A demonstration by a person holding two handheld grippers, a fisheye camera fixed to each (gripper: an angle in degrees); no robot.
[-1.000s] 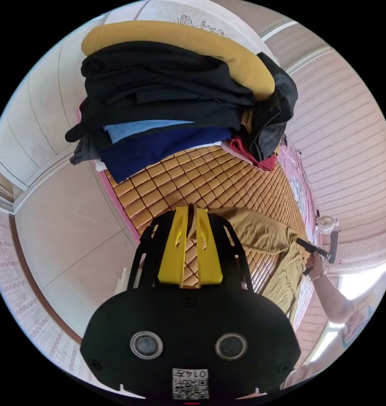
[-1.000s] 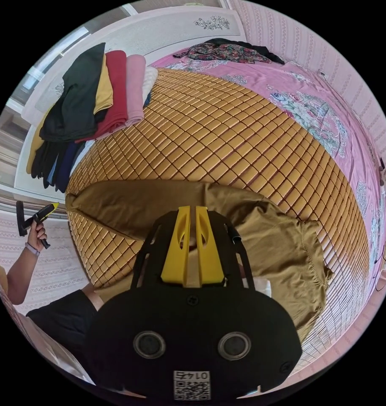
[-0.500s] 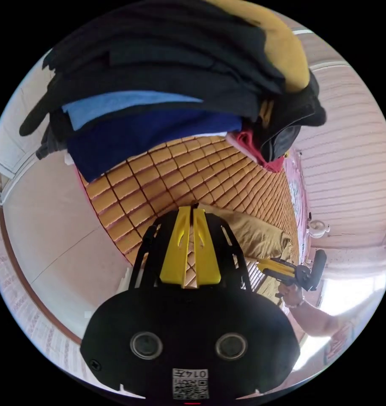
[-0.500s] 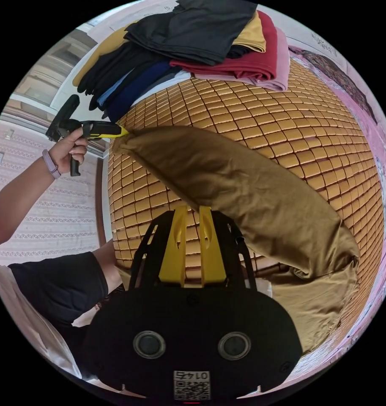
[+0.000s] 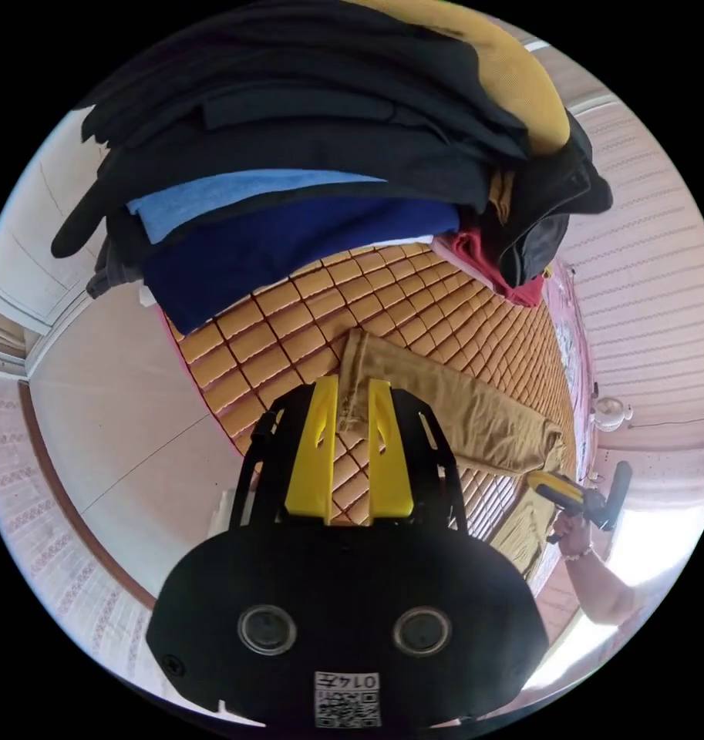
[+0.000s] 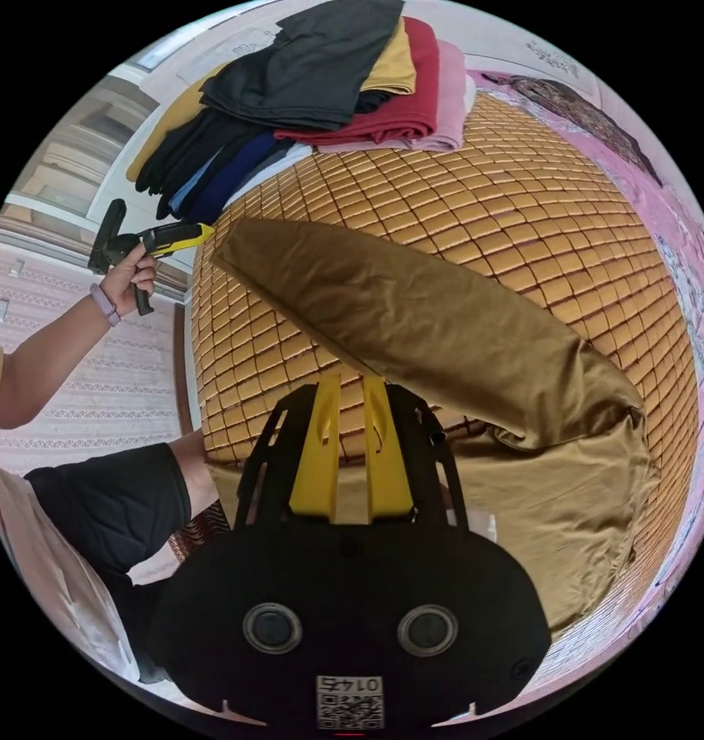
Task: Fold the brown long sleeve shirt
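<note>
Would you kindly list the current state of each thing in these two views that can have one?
Brown long sleeve shirt: partly folded, one sleeve laid flat across the woven bamboo mat.
Left claw: open, sleeve cuff lying loose between its yellow jaws.
Right claw: jaws slightly apart, gripping nothing, poised above the shirt.
Pile of folded clothes: stacked at the mat's edge.

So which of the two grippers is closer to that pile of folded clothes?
The left. The left gripper hovers at the brown shirt's sleeve end, just short of the pile of folded clothes. The right gripper sits farther back, over the shirt's lower part.
</note>
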